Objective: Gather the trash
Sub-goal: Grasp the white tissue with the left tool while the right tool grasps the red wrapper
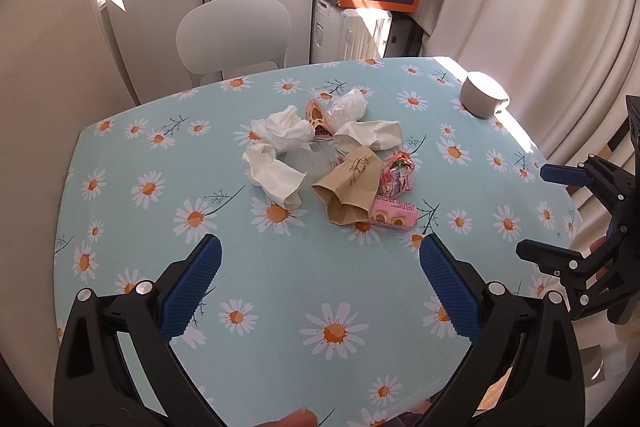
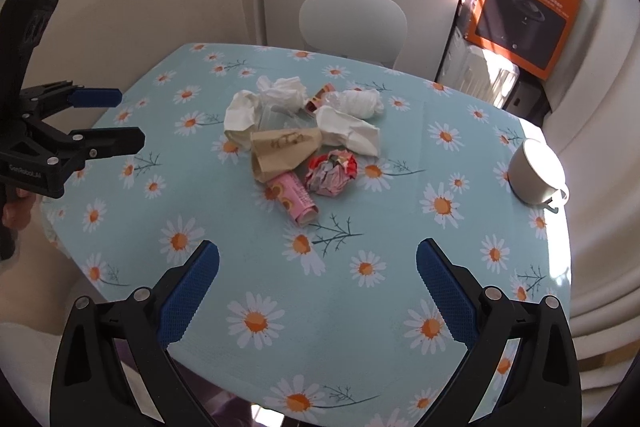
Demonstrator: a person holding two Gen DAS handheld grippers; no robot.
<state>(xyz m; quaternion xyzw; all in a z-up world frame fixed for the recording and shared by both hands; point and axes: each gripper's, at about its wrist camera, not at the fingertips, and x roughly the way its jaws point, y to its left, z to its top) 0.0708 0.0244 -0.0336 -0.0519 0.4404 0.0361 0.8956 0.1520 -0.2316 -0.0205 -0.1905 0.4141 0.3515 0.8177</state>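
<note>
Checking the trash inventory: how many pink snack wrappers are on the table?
2: one pink wrapper at the pile's near edge by the brown paper bag, another at the far side; more may be hidden.

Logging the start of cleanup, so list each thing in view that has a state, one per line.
Left gripper: open, holding nothing.
Right gripper: open, holding nothing.
White tissues: crumpled, on the table.
Brown paper bag: flattened, lying down.
Pink wrapper: lying flat.
Red foil wrapper: balled up.
Cup: upright.

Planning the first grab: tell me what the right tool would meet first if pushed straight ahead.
Probably the pink wrapper roll, nearest piece of the trash pile; the right tool is open above bare tablecloth. Depth is uncertain.
</note>
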